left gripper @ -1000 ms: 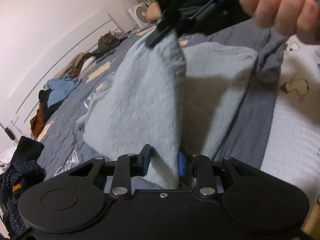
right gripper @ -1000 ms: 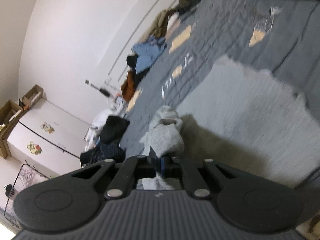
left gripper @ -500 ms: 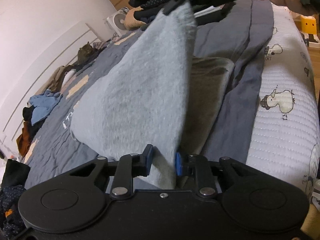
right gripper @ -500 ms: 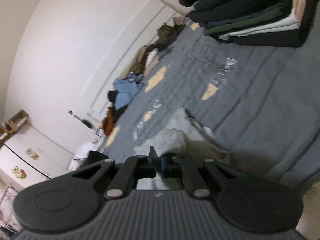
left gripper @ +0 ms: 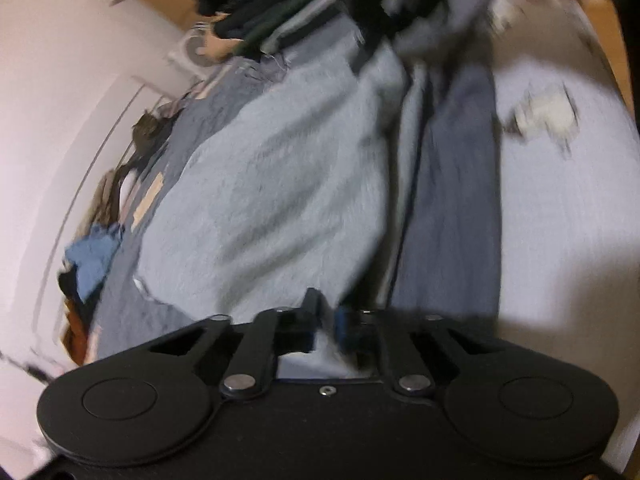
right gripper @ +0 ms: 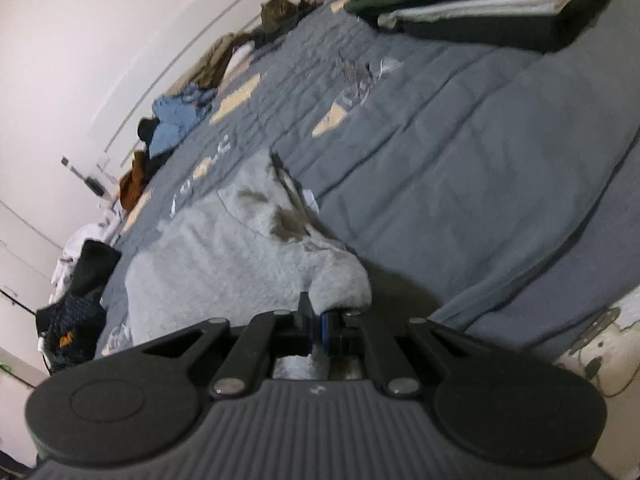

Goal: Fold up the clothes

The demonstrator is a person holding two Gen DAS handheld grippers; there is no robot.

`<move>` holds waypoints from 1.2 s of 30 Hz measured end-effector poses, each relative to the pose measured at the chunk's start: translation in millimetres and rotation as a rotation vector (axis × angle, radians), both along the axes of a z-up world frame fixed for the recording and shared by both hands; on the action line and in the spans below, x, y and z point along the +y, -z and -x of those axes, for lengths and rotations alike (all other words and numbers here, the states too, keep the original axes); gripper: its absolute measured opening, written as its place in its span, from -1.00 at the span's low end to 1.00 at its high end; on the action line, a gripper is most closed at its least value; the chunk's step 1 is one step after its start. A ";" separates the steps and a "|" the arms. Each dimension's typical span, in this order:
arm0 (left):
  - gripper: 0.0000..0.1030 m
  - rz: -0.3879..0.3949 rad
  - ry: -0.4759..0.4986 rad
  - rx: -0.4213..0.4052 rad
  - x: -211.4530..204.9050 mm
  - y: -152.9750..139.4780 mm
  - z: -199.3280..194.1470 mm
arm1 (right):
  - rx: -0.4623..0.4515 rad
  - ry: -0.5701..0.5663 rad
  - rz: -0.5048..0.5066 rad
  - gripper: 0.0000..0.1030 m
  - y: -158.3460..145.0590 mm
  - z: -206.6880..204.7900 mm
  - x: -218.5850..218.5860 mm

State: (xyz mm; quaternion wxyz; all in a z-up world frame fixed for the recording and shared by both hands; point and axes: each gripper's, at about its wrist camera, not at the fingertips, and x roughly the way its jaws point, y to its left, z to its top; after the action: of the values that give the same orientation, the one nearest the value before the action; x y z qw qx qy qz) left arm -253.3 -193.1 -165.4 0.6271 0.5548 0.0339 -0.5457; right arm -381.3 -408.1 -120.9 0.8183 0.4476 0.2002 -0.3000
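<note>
The pale grey-blue fleece garment (left gripper: 280,184) lies spread on the dark grey quilted bed (right gripper: 460,168), stretched between both hand-held grippers: the left hand-held gripper (left gripper: 326,318) and right hand-held gripper (right gripper: 316,320) each pinch its edge, jaws nearly together. Folded dark clothes (right gripper: 472,4) are stacked beyond.

Light: dim, warm indoor | Blur: heavy smear across left wrist view, right wrist view sharper | Shadow: dark patch just beside the grey garment (right gripper: 240,256) | Edges: fisheye-bent walls
</note>
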 end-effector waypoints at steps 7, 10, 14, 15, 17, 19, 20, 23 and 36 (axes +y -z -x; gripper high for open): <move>-0.83 0.020 -0.068 0.108 10.1 -18.0 -28.3 | 0.036 -0.055 -0.011 -0.93 -1.1 -2.8 7.6; -0.81 -0.007 -0.050 0.090 8.5 -8.7 -22.5 | 0.065 -0.058 -0.023 -0.93 3.7 -4.0 5.9; -0.34 0.012 -0.051 0.105 13.0 -16.8 -24.8 | 0.067 -0.055 -0.047 -0.91 6.7 -2.2 3.2; -0.14 0.025 -0.058 0.125 16.2 -22.5 -26.6 | 0.065 -0.051 -0.047 -0.89 5.9 -1.3 3.1; -0.04 0.048 -0.050 0.160 22.5 -32.0 -26.6 | 0.055 -0.042 -0.046 -0.86 3.4 1.1 2.3; -0.04 0.058 -0.025 0.186 26.6 -38.4 -22.6 | 0.048 -0.042 -0.046 -0.85 -1.8 3.4 1.2; -0.03 0.064 -0.011 0.187 27.3 -39.7 -19.2 | 0.047 -0.044 -0.045 -0.84 -4.3 4.4 0.3; -0.01 0.039 0.032 0.144 28.5 -27.8 -4.7 | 0.054 -0.051 -0.026 -0.82 -11.6 6.1 -0.5; -0.57 0.011 0.066 0.018 16.5 3.0 3.7 | 0.070 -0.006 -0.008 -0.62 -27.5 37.1 -5.5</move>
State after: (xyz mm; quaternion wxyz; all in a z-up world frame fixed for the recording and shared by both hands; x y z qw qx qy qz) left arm -257.0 -176.7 -168.5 0.6116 0.5471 0.0182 -0.5712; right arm -418.4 -413.6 -93.4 0.8099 0.4395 0.2311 -0.3123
